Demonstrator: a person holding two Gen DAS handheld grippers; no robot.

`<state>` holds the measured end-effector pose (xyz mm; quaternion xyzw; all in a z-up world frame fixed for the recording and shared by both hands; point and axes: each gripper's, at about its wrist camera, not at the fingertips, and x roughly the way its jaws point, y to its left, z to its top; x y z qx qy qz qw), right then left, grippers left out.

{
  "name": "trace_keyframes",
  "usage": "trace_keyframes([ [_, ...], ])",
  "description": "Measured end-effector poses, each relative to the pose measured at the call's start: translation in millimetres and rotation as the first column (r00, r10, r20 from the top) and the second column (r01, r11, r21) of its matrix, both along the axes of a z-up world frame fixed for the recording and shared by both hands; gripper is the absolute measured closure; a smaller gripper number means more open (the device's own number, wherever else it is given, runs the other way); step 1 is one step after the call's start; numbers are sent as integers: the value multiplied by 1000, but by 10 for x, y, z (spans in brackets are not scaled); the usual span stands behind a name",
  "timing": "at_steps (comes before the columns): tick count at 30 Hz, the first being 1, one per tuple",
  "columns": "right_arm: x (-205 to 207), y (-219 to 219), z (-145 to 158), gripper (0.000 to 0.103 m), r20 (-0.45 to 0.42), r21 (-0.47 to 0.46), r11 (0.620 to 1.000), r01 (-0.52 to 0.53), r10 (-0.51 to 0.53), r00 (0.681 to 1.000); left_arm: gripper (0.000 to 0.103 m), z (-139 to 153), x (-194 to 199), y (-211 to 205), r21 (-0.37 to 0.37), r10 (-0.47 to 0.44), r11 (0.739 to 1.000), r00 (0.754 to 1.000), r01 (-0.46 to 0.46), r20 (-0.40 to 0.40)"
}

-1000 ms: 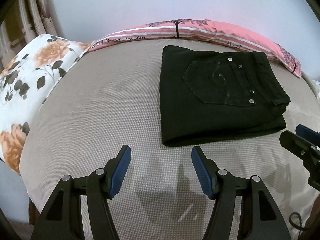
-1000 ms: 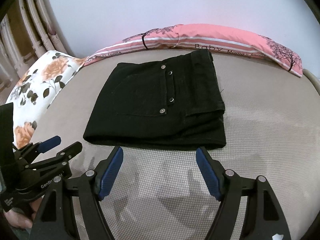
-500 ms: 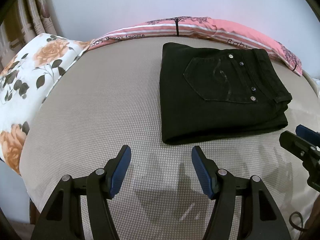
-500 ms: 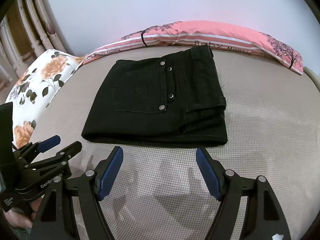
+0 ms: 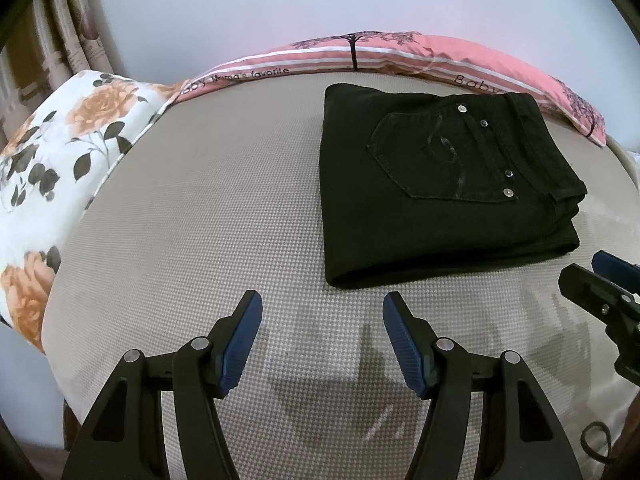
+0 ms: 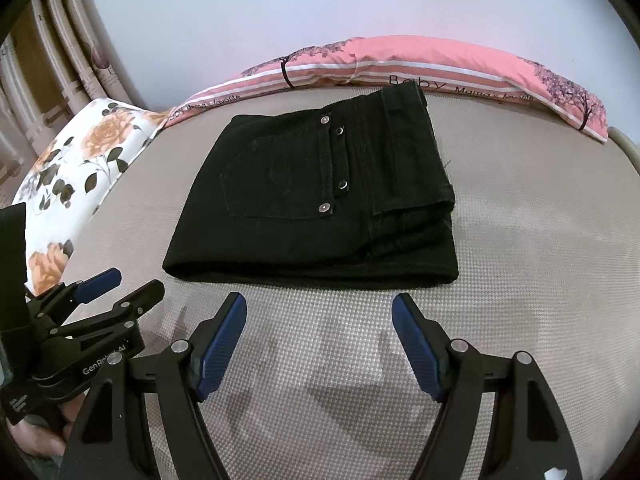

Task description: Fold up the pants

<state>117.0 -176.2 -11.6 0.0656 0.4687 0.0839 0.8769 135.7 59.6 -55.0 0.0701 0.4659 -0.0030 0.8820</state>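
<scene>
Black pants (image 5: 436,184) lie folded into a thick rectangle on the beige bed, back pocket and metal rivets facing up; they also show in the right wrist view (image 6: 320,204). My left gripper (image 5: 322,312) is open and empty, hovering just in front of the pants' near left corner. My right gripper (image 6: 319,312) is open and empty, hovering just in front of the pants' near edge. Each gripper shows in the other's view: the right one (image 5: 600,284) at the right edge, the left one (image 6: 120,288) at the lower left.
A pink striped bolster (image 5: 400,56) lies along the far edge against the wall. A white floral pillow (image 5: 60,168) sits at the left. The beige mattress (image 5: 200,220) curves down at its front edge. Curtains (image 6: 60,60) hang at the far left.
Both grippers have drawn back and up slightly, so the pants sit a little farther from the fingertips. The pants have not moved. Both jaws stay open.
</scene>
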Motion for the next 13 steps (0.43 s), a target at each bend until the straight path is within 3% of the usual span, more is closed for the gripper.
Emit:
trace_keyframes([
  [13, 1, -39, -28, 30, -7, 16, 1000, 8, -8, 1000, 40, -20, 10, -2, -1, -8, 1000, 1000, 8, -3],
])
